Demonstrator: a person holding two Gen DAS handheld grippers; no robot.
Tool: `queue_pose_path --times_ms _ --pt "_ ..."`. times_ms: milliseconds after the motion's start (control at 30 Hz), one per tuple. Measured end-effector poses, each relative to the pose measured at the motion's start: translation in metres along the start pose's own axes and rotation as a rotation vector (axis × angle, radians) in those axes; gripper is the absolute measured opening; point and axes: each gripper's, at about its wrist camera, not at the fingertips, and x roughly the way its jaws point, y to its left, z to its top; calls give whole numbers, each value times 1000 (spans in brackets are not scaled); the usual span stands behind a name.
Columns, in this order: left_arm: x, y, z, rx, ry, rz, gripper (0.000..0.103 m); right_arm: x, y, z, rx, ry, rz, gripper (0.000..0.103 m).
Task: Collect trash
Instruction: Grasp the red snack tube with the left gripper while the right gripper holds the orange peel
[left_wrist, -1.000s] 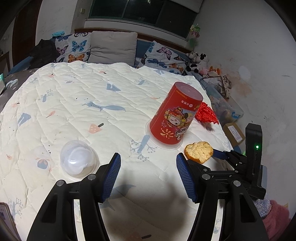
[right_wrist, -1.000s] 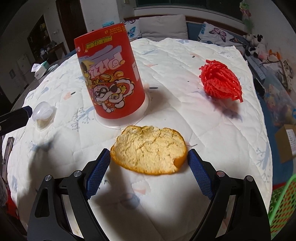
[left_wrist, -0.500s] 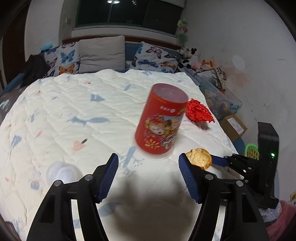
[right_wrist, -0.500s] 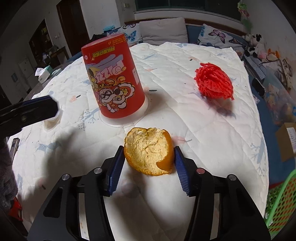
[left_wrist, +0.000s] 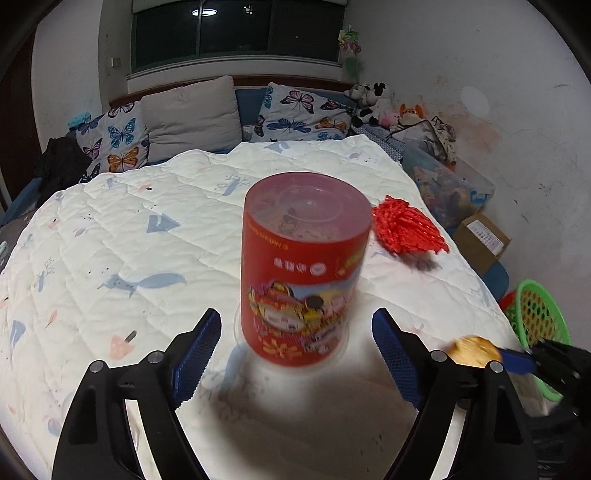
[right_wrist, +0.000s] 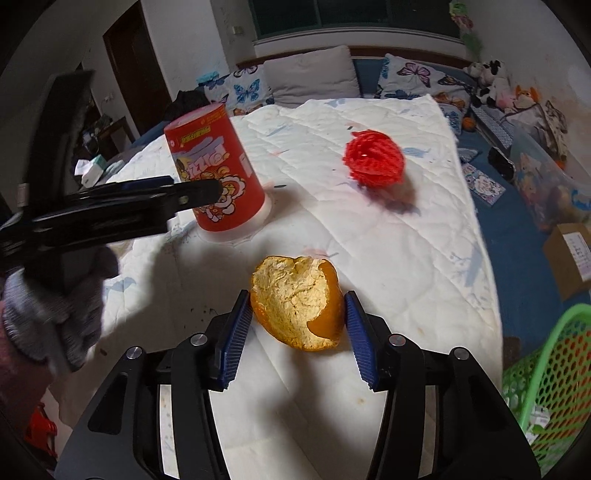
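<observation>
My right claw (right_wrist: 298, 334) is clamped on the orange peel (right_wrist: 295, 301), lifted off the bed (right_wrist: 388, 236); it goes to the green basket (right_wrist: 550, 369) next. My left claw (left_wrist: 295, 354), jaws just widened and empty, lines up on the red cup (left_wrist: 304, 269).

The red canister (right_wrist: 216, 177) bears upside-down lettering — apparently "Pizzro" — the rest illegible.
</observation>
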Motion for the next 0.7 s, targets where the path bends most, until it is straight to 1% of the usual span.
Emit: queue_pose_path --times_ms 267,300,400,433,567,700 --pt "18 -6 8 13 -12 24 81 -11 -14 -9 40 -7 -6 51" --pt "19 -5 9 12 -14 22 80 -12 -15 -10 44 -8 -6 51" --pt "23 -5 11 11 -14 25 69 -15 -18 -12 51 -11 -8 51" --pt "24 -5 12 11 -15 27 69 -16 -18 -12 54 -13 -8 51" --pt "21 -3 14 8 -20 17 68 -24 -23 -13 71 -26 -9 51" --pt "7 0 17 12 -40 11 68 -33 -28 -15 83 -43 -18 51"
